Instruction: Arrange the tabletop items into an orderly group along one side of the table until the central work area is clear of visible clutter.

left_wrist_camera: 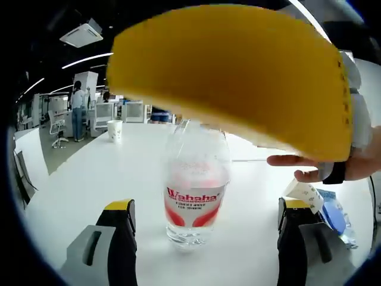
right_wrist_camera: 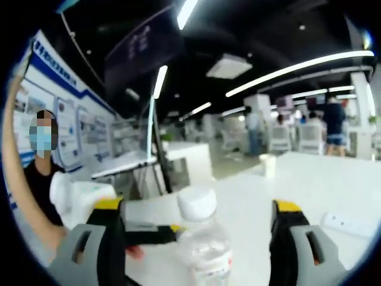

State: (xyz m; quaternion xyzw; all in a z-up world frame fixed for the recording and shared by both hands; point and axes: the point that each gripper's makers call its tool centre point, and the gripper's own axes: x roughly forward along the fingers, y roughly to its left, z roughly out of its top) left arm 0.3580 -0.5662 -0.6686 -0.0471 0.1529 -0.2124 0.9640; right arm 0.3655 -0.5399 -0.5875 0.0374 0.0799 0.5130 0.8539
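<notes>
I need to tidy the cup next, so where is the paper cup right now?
In the left gripper view, the paper cup stands far back on the white table, left of the water bottle.

Open-plan office; desks (right_wrist_camera: 297, 140), ceiling lights (right_wrist_camera: 286, 71)

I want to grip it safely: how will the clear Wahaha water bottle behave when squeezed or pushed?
The water bottle looks thin, clear plastic, so it probably dents under a firm squeeze. It stands tall on a narrow base, so a high push may tip it. The smooth wall could slip between the open left gripper.
</notes>
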